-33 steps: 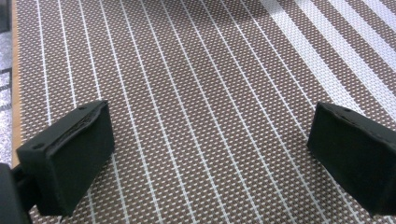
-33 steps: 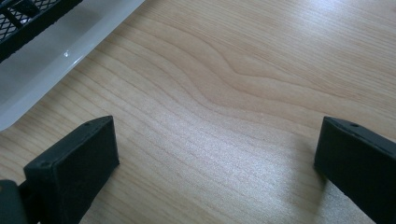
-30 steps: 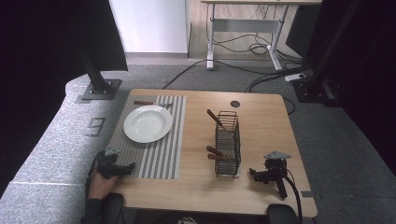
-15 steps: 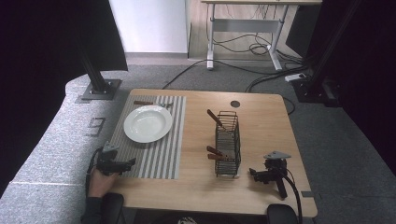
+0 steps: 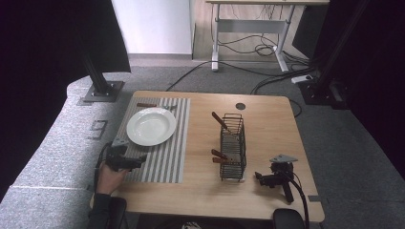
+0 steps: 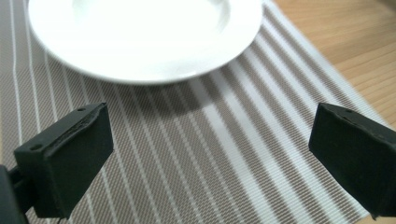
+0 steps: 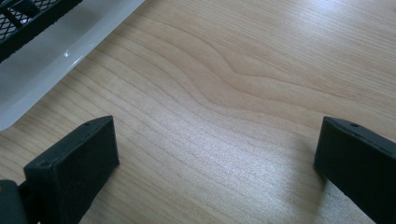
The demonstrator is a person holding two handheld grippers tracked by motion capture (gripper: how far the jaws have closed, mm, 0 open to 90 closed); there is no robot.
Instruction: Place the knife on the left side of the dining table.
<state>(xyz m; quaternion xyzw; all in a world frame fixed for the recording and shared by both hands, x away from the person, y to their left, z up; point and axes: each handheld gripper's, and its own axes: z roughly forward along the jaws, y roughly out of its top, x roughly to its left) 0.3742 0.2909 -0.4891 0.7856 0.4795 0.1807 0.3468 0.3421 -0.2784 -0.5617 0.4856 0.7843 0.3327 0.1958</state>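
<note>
White plate (image 6: 135,37) beyond parted fingers (image 6: 65,163).

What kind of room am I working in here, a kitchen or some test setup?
Most likely a lab or recording setup, not a kitchen: the wooden table stands on grey carpet between black stands with base plates, and cables trail under a desk behind. The striped placemat, white plate and wire basket look staged.
</note>
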